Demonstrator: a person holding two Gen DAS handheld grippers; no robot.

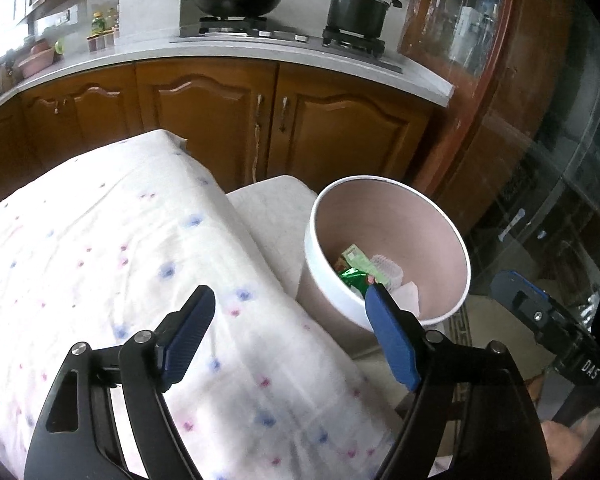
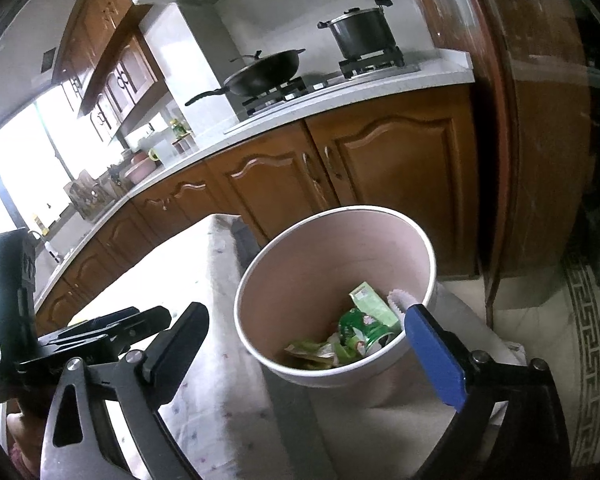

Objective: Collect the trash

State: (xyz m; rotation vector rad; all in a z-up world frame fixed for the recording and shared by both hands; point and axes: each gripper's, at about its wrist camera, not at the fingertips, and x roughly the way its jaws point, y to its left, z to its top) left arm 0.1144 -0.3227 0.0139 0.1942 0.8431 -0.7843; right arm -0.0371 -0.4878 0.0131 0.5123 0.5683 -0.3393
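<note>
A pink bin with a white rim [image 1: 440,236] [image 2: 332,248] stands beside the cloth-covered table [image 1: 99,248]. Inside it lie green wrappers [image 2: 360,324], a green carton [image 2: 370,300] and a white plastic piece [image 1: 388,268]. My left gripper [image 1: 287,304] is open and empty above the table's right edge, its right finger over the bin's near rim. My right gripper [image 2: 304,320] is open and empty, held over the bin's near rim. The left gripper also shows at the left of the right wrist view [image 2: 99,332].
Brown wooden cabinets [image 1: 219,120] run under a white counter with a stove, a wok [image 1: 235,0] and a pot [image 1: 356,10]. A glass-fronted cabinet [image 1: 540,160] stands at the right. A patterned rug [image 2: 580,340] lies on the floor. A pale cushioned seat [image 1: 267,208] sits by the bin.
</note>
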